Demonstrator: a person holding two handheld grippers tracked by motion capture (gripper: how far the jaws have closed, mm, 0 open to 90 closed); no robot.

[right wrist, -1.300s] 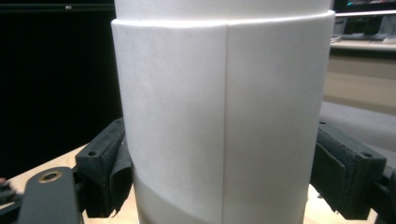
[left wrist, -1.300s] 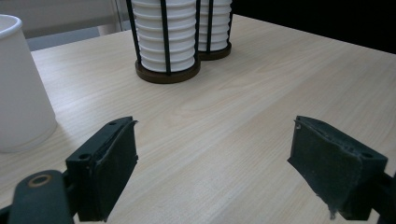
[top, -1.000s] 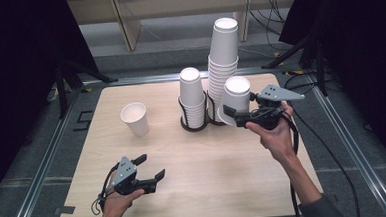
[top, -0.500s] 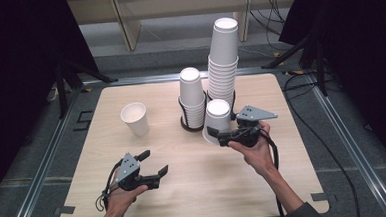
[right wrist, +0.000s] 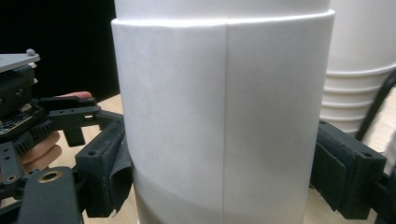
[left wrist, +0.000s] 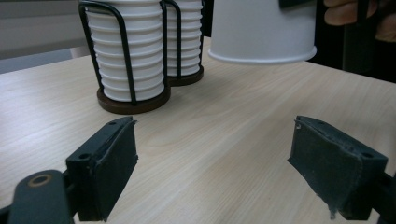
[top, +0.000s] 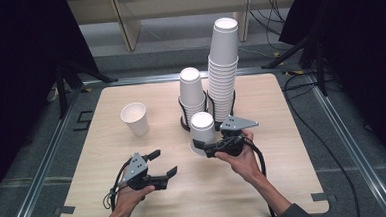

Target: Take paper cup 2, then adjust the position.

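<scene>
One inverted paper cup (top: 203,132) sits clamped in the right gripper (top: 209,148) at frame centre, ready for setting on the desk (top: 284,174); left gripper (top: 165,164) waits open, empty.

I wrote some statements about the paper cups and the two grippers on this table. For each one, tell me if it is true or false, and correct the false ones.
1. The right gripper holds an upside-down paper cup. True.
2. The left gripper holds a cup. False: its jaws are open with nothing between them.
3. The held cup already rests flat on the table. False: in the left gripper view its rim hangs just above the wood.
4. An upright single cup stands apart, left of the racks. True.
5. The two stacks have equal height. False: the tall stack rises above the short stack.
</scene>
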